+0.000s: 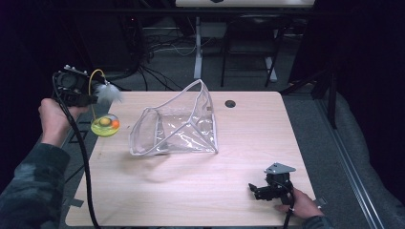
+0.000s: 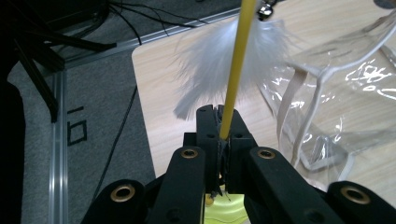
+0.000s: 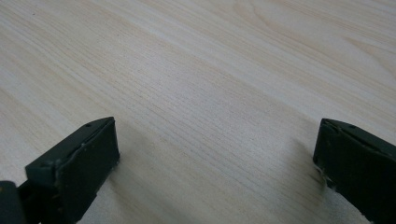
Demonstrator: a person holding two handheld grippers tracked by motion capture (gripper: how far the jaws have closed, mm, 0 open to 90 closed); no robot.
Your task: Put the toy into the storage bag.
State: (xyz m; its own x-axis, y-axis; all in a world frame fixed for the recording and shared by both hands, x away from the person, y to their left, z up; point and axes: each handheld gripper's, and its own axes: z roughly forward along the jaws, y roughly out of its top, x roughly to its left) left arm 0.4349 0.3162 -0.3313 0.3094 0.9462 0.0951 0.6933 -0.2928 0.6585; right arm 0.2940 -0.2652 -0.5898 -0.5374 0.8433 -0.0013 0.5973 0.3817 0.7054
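Wood-grain table [image 1: 200, 191] seen from above, pale and rectangular, with dark floor on every side. At the far left corner, the person's left hand [image 1: 53, 118] holds the left gripper [image 1: 91, 99] lifted above the table's left edge. Its jaws are closed tight on the thin yellow stem [image 2: 236, 70] of a cat toy, which the left gripper view shows rising straight up between the pinched tips. A white feather tuft [image 1: 109, 92] hangs at the stem's upper end, and the toy's yellow-green round base [image 1: 105, 126], with an orange ball inside, hangs just over the left edge below the gripper. Just right of the toy, toward the middle of the table, a clear plastic pouch [image 1: 184, 125] with white trim stands with its mouth gaping open toward the left. The near half of the table is bare wood, giving wide room to move. At the near right corner, the right gripper [image 1: 261, 190] rests low on the surface, close to the near edge, well apart from the pouch; its jaws stand wide open over bare wood with nothing between them.
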